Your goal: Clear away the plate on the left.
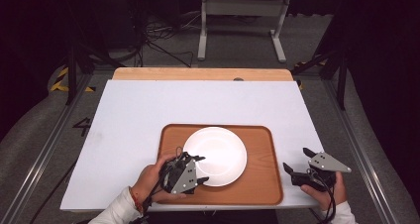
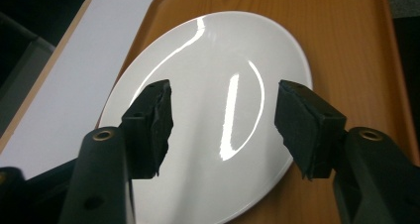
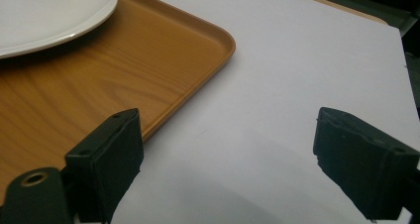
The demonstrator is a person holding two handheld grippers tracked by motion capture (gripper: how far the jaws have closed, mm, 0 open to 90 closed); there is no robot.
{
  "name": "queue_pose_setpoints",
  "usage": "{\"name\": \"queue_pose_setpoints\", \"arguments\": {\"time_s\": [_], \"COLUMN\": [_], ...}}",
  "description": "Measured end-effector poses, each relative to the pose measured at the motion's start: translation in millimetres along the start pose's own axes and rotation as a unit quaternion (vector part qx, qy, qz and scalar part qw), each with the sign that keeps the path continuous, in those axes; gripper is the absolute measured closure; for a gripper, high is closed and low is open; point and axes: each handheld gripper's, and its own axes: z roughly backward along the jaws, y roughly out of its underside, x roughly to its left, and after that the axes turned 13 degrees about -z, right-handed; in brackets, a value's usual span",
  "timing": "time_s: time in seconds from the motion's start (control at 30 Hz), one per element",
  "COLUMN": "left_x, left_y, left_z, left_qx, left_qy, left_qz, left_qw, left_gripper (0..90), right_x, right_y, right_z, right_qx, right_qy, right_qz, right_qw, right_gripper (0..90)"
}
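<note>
Tabletop: left tool [image 1: 199, 169] gapes above plate [image 1: 220, 152].

Just one readable mark: a dark "4" [image 1: 82, 126] on the grey floor [image 1: 34, 135], left of the white table [image 1: 148, 105], by the metal rail. Nothing else legible, no labels or brands on the tray [image 1: 257, 184], plate [image 1: 218, 152] or grippers.

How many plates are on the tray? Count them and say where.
1. The white plate lies flat on the wooden tray, toward its left half.
</note>
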Motion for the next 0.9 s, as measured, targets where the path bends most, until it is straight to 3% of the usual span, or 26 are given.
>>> {"name": "queue_pose_setpoints", "arguments": {"time_s": [0.23, 0.33, 0.43, 0.5, 0.63, 0.8, 0.9], "left_x": [10.3, 15.3, 22.8, 24.1, 28.4, 32.3, 34.7], "left_y": [16.0, 23.1, 34.7, 41.7, 52.0, 62.6, 70.9], "left_z": [2.3, 2.4, 0.7, 1.5, 4.9, 7.0, 9.3], "left_qx": [0.011, 0.014, 0.034, 0.036, 0.034, 0.045, 0.048], "left_qy": [-0.022, -0.023, -0.014, -0.011, -0.013, -0.019, -0.026], "left_qz": [0.035, 0.047, 0.071, 0.089, 0.094, 0.1, 0.119], "left_qw": [0.9991, 0.9985, 0.9968, 0.9954, 0.9949, 0.9938, 0.9914], "left_gripper": [23.3, 17.9, 12.4, 12.2, 7.7, 8.9, 9.2], "right_x": [0.0, -0.3, -0.5, -0.8, -1.8, -0.8, -0.8], "right_y": [-0.5, -0.5, -0.3, -0.5, -0.1, 0.0, -0.2], "right_z": [0.7, 0.5, 0.5, 0.8, 1.4, 1.0, 1.5], "right_qx": [-0.001, -0.001, -0.001, -0.002, -0.003, -0.002, -0.003], "right_qy": [0.0, 0.0, 0.0, -0.001, 0.0, -0.001, -0.001], "right_qz": [0.0, -0.001, 0.0, 0.0, -0.002, 0.001, -0.001], "right_qw": [1.0, 1.0, 1.0, 1.0, 1.0, 1.0, 1.0], "right_gripper": [12.6, 12.7, 12.6, 12.6, 12.6, 12.6, 12.6]}}
